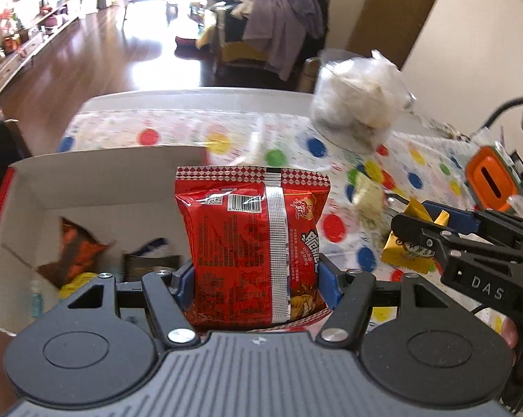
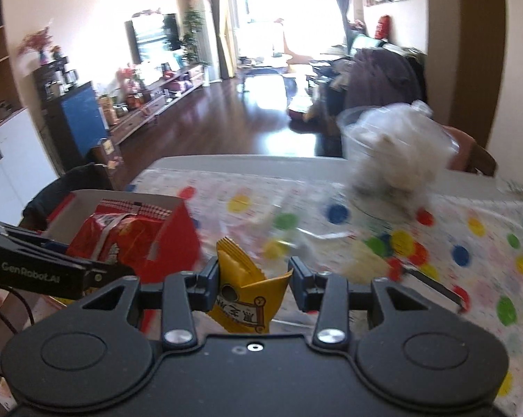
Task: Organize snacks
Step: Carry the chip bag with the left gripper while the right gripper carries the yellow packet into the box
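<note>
Holding a red snack packet upright, the left gripper has its jaws closed on the packet's lower half, at the right end of the cardboard box. Box: white inside, red outside, standing on the table with its polka-dot cloth. Contents visible behind the packet: an orange-brown wrapper, a dark packet, something yellow low down. To the right of the box, the right gripper has jaws parted around a yellow snack packet, one finger touching it. Beyond the box, a clear plastic container with white contents, blurred.
</note>
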